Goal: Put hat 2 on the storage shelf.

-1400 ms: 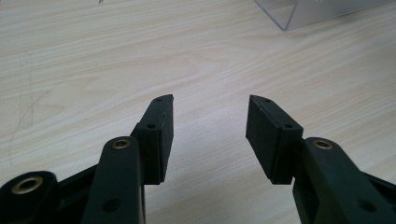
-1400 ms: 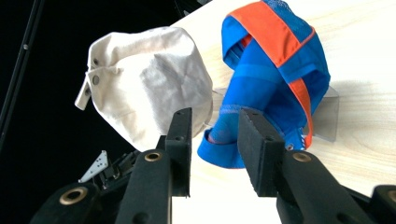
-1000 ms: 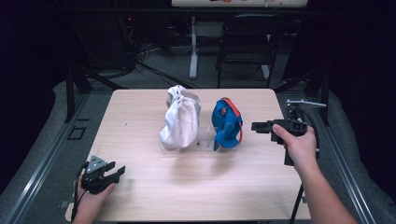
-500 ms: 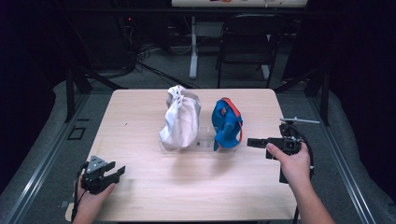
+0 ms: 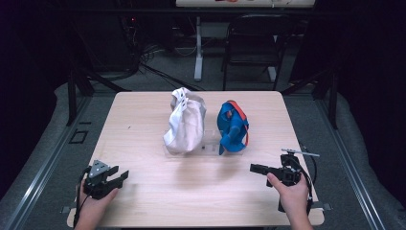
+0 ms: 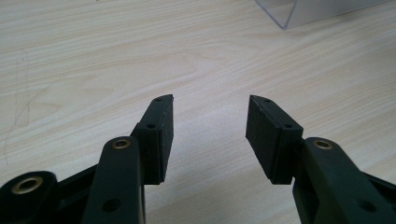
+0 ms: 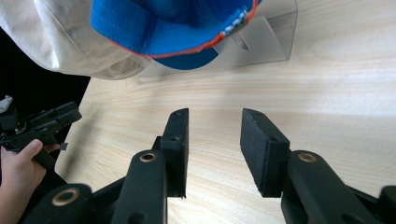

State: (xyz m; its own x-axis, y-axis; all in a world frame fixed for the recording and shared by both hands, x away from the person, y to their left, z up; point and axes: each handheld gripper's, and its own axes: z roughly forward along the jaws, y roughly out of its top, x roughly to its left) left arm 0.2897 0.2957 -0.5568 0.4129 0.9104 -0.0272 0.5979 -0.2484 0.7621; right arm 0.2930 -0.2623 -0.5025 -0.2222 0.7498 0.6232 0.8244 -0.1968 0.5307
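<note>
A cream-white cap (image 5: pixel 184 122) and a blue cap with orange trim (image 5: pixel 232 125) stand side by side on a clear plastic stand (image 5: pixel 209 145) at the table's middle. My right gripper (image 5: pixel 253 168) is near the front right of the table, pointing left, open and empty. In the right gripper view, the blue cap (image 7: pixel 173 28) and white cap (image 7: pixel 65 42) hang above and ahead of the right gripper (image 7: pixel 215 135). My left gripper (image 5: pixel 118 176) rests at the front left, open with nothing between its fingers. In the left gripper view, the left gripper (image 6: pixel 210 135) hovers just over bare wood.
The light wooden table (image 5: pixel 143 110) sits on a dark floor with a chair (image 5: pixel 251 43) and cables behind it. A corner of the clear stand (image 6: pixel 299 9) is far ahead of the left jaws. The other hand and its gripper (image 7: pixel 42 126) appear at the left of the right gripper view.
My right gripper has drawn back from beside the blue cap toward the table's near edge. The left gripper has stayed in place.
</note>
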